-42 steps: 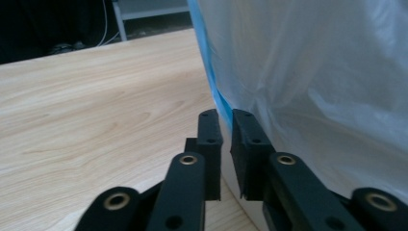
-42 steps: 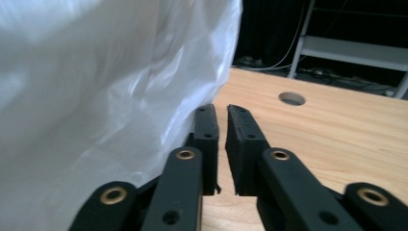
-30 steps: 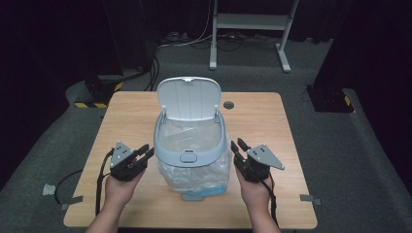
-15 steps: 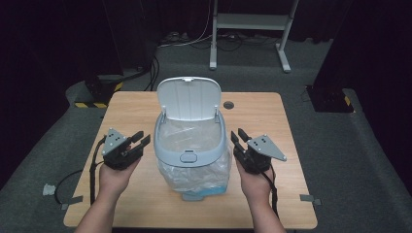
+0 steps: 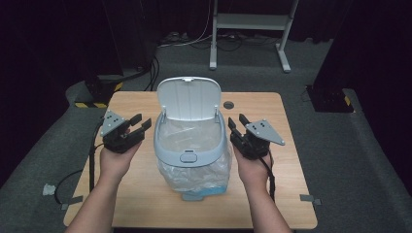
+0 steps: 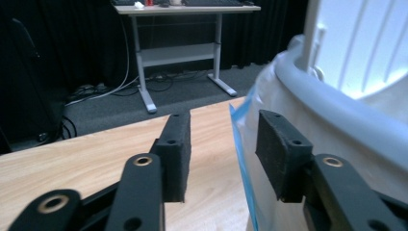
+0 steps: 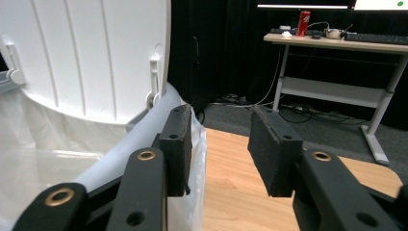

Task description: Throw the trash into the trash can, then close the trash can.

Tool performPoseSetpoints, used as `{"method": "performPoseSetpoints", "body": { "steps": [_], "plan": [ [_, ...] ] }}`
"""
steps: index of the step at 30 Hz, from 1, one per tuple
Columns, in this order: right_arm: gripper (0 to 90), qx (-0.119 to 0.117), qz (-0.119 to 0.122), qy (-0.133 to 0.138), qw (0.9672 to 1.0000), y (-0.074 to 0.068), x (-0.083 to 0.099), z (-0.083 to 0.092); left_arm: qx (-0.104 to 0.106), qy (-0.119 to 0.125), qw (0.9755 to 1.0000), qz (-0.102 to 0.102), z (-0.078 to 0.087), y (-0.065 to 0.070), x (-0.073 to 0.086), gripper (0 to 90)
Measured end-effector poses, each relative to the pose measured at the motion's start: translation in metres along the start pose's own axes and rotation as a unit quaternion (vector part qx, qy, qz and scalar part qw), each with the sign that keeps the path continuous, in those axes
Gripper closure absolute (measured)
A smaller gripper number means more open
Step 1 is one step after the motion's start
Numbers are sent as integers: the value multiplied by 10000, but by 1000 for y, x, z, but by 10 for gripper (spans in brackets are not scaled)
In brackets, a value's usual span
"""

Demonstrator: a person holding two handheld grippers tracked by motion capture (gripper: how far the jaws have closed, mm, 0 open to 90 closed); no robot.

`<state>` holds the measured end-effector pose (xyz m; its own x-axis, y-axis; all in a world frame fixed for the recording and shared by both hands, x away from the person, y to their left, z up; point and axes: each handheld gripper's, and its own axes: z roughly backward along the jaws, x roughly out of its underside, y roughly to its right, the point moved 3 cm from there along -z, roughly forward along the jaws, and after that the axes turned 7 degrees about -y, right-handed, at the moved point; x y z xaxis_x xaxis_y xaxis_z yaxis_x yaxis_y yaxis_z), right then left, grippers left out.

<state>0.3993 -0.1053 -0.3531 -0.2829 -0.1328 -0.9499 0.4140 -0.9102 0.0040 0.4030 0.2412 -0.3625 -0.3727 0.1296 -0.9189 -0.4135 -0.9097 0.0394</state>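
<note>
A pale grey-blue bin [image 5: 189, 148] stands mid-table with its white lid [image 5: 188, 99] tipped up at the back. A clear plastic bag [image 5: 194, 170] lines it and hangs down over its outside. My left gripper [image 5: 141, 123] hovers just left of the rim, and my right gripper [image 5: 237, 121] just right of it. Both sets of jaws have just been opening and have nothing between them. In the left gripper view the left gripper [image 6: 223, 130] stands open beside the bag's blue edge [image 6: 240, 139]. In the right gripper view the right gripper [image 7: 221, 130] stands open by the rim [image 7: 139, 139].
The wooden table [image 5: 272, 111] has a cable hole [image 5: 228, 104] behind the bin. Beyond it stands a white desk frame [image 5: 252, 22], with cables on the dark floor. A red can [image 7: 303, 23] sits on a far desk.
Both hands have risen from low beside the bin to the height of its rim. Both sets of jaws stand wider apart than before.
</note>
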Motion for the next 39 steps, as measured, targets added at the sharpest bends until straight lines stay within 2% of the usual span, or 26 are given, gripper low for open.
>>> {"method": "performPoseSetpoints", "body": {
  "steps": [6,16,22,28,31,33,37,39],
  "plan": [
    [585,76,21,16,10000,1,-12,-6,-25,108,9999,99,-3,-4,-16,511],
    [575,136,52,47,9999,2,-32,-17,-98,282,9995,66,-7,-5,-39,500],
    [577,173,81,-30,9998,3,-45,-29,-113,94,9999,-16,-20,-1,-50,501],
    [581,200,132,-131,9996,4,-57,-45,-126,75,9999,4,-30,3,-62,500],
    [582,180,122,-121,9997,4,-60,-50,-134,66,9999,25,-32,3,-67,499],
    [581,158,103,-138,9997,4,-61,-53,-66,95,9999,77,-33,4,-69,496],
    [584,-6,126,-123,9998,2,-62,-56,-44,76,10000,8,-34,10,-74,498],
    [587,29,142,-118,9998,0,-62,-56,-50,60,10000,11,-32,11,-74,511]
  ]
}}
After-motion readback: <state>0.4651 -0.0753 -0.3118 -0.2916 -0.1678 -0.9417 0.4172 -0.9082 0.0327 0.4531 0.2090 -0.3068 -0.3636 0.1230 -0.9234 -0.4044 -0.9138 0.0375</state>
